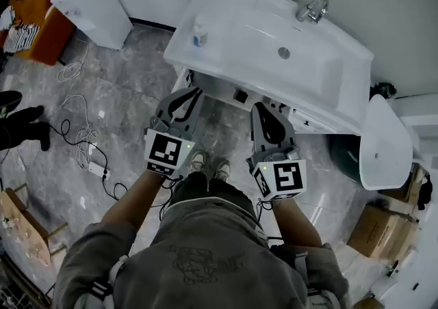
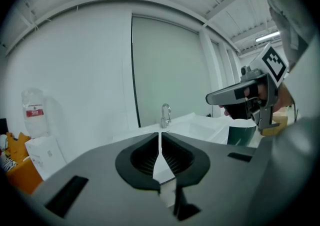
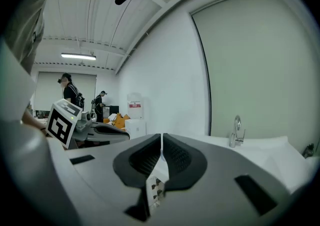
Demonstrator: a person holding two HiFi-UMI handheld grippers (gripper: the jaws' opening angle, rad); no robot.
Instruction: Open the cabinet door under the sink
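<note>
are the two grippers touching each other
Apart. The head view shows floor and the person's shoes in the gap between the left gripper and the right gripper.

Seen from above, the sink [image 1: 274, 48] overhangs the cabinet [image 1: 217, 90]; we glimpse only a strip of its front, perhaps the door. Two distant figures [image 3: 67, 90] are indistinct.

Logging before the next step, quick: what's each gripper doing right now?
Left gripper: closed, holding nothing.
Right gripper: closed, holding nothing.
</note>
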